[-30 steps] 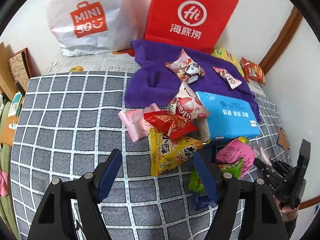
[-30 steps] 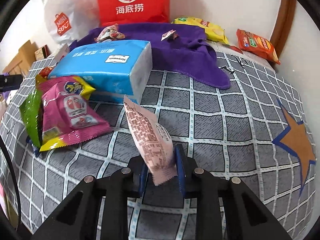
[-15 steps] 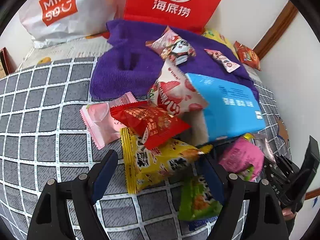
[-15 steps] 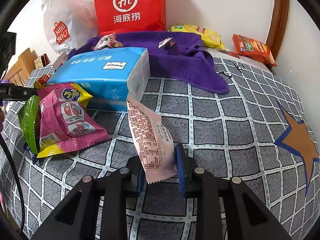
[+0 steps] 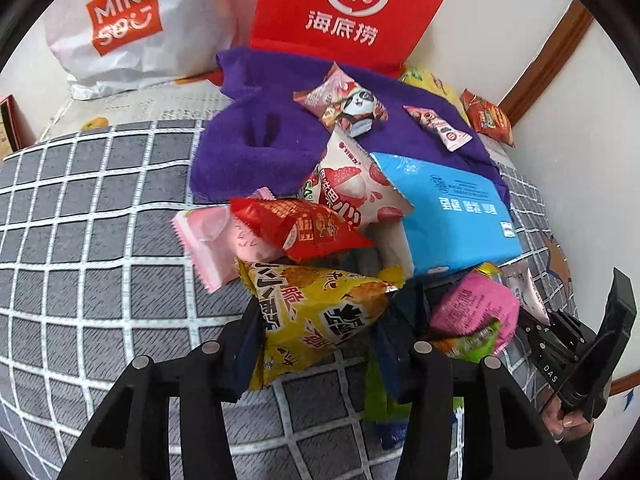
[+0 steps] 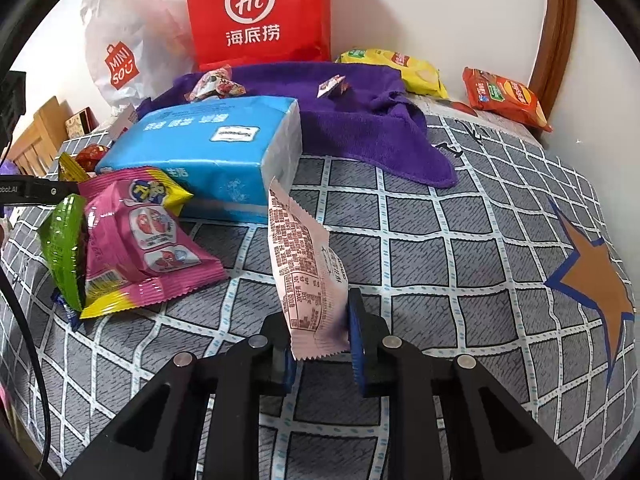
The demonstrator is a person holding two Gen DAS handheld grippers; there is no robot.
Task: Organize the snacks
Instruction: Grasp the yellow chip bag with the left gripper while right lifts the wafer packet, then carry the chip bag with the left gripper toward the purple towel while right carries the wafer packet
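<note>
So the left gripper point(image 5: 320, 332) has just been closing its jaws and the yellow snack bag point(image 5: 316, 316) sits right between them now, blue pads up against both sides of it, so I'd call that a grasp on the bag. It's down on the grey checked bedspread point(image 5: 100, 240), at the near end of a messy pile: a red snack packet point(image 5: 304, 228) leans over the yellow one, a pale pink wrapper point(image 5: 208, 240) pokes out to the left of that, and a white lychee-print bag point(image 5: 352, 192) is propped behind them against a blue tissue pack point(image 5: 452, 212). Right of the left gripper there's a pink snack bag point(image 5: 472, 308) with a green packet point(image 5: 468, 344) tucked under it. Over on the other side, the right gripper point(image 6: 322, 340) is clamped tight on the bottom edge of a pink printed wrapper point(image 6: 304, 264), which stands up tilted toward the tissue pack, with its top end clear of the bedspread. Further back a purple towel point(image 6: 360, 120) is bunched up with a panda-print packet point(image 5: 344, 104) and a small pink candy packet point(image 5: 440, 128) lying on it. Behind the towel a red paper bag point(image 6: 256, 12) and a white Miniso bag point(image 5: 128, 20) stand against the wall, and a yellow chip bag point(image 6: 396, 68) and an orange chip bag point(image 6: 504, 96) lie near the far right corner.
</note>
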